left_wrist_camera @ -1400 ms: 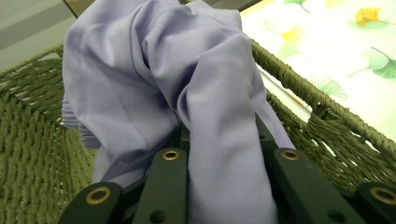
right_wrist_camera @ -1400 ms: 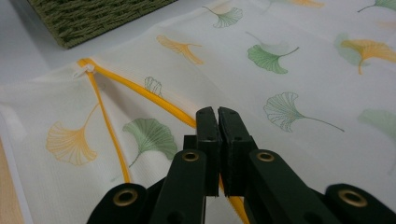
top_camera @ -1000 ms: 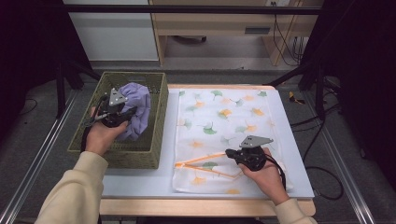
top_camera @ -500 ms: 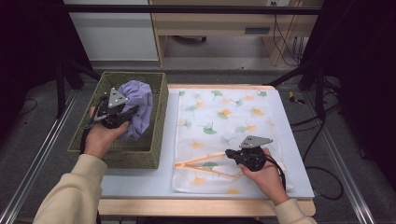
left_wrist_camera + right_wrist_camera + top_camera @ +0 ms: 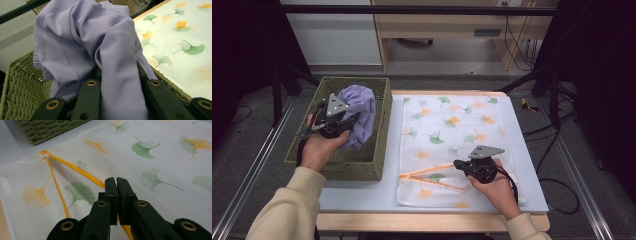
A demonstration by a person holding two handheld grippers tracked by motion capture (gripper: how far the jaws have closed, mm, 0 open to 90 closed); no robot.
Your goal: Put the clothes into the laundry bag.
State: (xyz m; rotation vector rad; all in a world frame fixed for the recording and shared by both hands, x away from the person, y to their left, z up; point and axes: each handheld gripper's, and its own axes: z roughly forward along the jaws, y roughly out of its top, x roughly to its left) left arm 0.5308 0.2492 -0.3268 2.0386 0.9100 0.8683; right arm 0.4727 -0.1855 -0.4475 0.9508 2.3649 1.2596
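The soft, light lilac garment (image 5: 360,112) is being pinched by the left gripper (image 5: 343,124) above the basket (image 5: 357,167), bunching limply, while the right gripper (image 5: 460,164) is clamping the bag's orange zipper edge (image 5: 75,168).

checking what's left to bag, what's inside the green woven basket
A crumpled lilac cloth sits in the green woven basket, clamped by the left gripper. Bare weave shows beside it; whatever lies under the cloth is covered.

Basket wall (image 5: 382,131) stands between cloth (image 5: 359,112) and bag (image 5: 452,145).
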